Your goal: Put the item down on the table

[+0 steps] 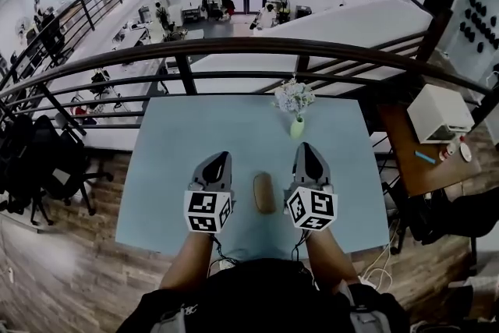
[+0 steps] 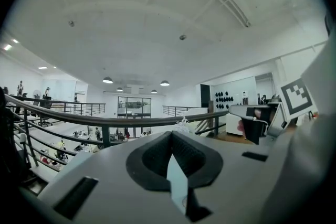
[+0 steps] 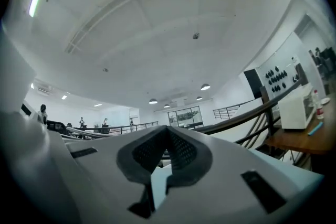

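A tan oval item (image 1: pixel 264 193) lies on the pale blue table (image 1: pixel 171 168), near its front edge. It sits between my two grippers, touching neither. My left gripper (image 1: pixel 223 157) rests just left of it, jaws pointing away from me, tips together (image 2: pixel 170 135) with nothing between them. Just right of the item, my right gripper (image 1: pixel 306 146) also points away, and its tips are closed on nothing (image 3: pixel 167 129). Both gripper views look up over the railing toward the ceiling, so the item is hidden in them.
A small vase of pale flowers (image 1: pixel 295 107) stands at the table's far edge, ahead of the right gripper. A dark railing (image 1: pixel 234 47) runs just behind the table. A brown side desk with a white box (image 1: pixel 438 111) is to the right. Black chairs (image 1: pixel 39 160) stand left.
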`<action>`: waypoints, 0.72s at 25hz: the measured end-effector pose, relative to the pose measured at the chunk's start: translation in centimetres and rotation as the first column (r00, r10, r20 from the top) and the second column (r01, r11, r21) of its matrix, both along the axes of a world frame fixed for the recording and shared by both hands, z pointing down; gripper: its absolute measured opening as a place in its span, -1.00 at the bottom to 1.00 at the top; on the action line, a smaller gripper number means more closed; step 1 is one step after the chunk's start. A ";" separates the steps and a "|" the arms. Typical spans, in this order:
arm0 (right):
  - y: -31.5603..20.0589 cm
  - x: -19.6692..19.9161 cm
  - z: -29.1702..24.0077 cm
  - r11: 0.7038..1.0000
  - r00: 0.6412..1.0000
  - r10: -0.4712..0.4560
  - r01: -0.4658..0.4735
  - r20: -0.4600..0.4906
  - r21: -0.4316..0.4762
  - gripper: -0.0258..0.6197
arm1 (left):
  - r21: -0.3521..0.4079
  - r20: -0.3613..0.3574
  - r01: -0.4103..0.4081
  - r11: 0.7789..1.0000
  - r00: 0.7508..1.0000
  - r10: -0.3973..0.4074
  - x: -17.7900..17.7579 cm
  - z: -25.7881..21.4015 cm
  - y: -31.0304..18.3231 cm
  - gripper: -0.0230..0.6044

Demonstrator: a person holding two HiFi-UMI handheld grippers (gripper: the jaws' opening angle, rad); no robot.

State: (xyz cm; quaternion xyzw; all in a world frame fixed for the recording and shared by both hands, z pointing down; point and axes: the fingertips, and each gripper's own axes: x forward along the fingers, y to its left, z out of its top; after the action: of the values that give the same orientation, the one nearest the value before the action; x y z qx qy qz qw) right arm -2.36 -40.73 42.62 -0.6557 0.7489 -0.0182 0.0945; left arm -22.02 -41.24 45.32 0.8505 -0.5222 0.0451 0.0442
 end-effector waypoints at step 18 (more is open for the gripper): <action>0.8 -0.1 1.3 0.999 1.000 -0.011 0.010 -0.010 -0.030 -0.92 | 0.002 0.014 -0.038 0.999 0.999 0.038 1.7 0.0 0.1 -0.88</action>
State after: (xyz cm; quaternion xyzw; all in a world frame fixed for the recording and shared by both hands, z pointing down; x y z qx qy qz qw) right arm -2.47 -39.91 43.95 -0.6532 0.7524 -0.0265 0.0807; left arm -20.36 -41.10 45.35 0.8598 -0.5065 0.0515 0.0387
